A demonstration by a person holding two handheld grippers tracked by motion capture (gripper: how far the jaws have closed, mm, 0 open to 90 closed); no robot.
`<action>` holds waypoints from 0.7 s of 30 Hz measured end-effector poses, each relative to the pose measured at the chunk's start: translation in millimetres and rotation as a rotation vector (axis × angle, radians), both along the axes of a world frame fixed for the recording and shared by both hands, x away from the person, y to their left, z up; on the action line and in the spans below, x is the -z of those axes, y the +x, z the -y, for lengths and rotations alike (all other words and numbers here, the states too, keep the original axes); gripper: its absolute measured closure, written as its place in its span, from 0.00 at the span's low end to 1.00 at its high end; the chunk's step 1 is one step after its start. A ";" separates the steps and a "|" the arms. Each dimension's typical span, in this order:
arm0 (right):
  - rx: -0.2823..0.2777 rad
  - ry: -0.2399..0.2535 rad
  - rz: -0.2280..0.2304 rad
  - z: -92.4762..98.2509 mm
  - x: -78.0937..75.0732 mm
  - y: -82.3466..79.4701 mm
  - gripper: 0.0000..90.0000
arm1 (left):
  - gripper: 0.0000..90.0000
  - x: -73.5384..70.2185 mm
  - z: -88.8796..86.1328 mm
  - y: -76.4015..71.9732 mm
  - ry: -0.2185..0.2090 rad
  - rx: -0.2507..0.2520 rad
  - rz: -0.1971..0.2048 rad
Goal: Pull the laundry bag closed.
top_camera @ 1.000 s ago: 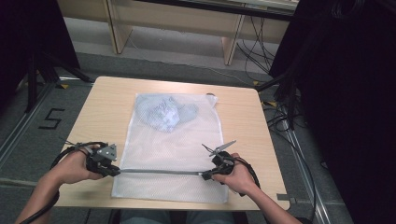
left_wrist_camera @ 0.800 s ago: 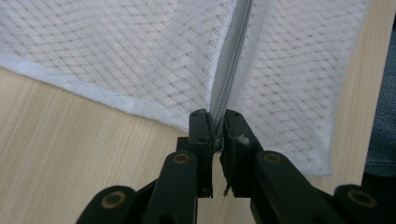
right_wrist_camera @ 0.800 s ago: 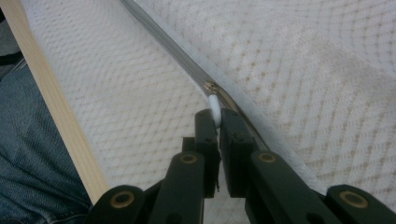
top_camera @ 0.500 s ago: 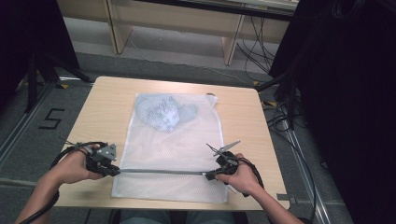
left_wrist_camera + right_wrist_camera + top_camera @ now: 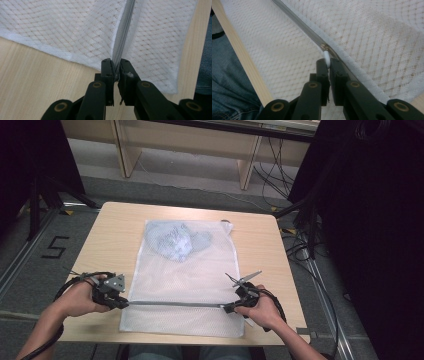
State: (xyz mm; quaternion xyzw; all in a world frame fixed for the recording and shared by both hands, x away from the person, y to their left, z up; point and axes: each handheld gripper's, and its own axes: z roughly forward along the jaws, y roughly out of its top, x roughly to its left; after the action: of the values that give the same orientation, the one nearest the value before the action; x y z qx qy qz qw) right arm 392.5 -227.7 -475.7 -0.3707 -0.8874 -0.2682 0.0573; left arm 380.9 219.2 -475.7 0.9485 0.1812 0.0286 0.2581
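A wooden tabletop [image 5: 115, 227] filled the middle of the high view, with a white mesh laundry bag [image 5: 187, 270] lying flat at its centre. At the lower left, the left gripper [image 5: 120, 301] had its jaws clamped on the left end of the bag's grey zipper [image 5: 175, 304], which ran across the lower middle of the frame near the tabletop's front edge. A bluish-grey garment [image 5: 176, 241] sat inside the bag, toward the upper middle. At the lower right, the right gripper [image 5: 229, 308] had its jaws clamped on the white zipper pull [image 5: 326, 58], at the zipper's right end.
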 end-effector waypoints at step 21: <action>0.081 0.001 -0.069 24.4 -3.1 -5.8 0.97 | 0.92 0.5 -0.7 0.6 0.001 0.001 0.001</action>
State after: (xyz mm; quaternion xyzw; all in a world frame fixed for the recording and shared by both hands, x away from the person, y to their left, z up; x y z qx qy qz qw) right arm 386.6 -252.1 -472.6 -0.4150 -0.8691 -0.2578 0.0770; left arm 381.5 219.8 -476.2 0.9487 0.1807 0.0289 0.2579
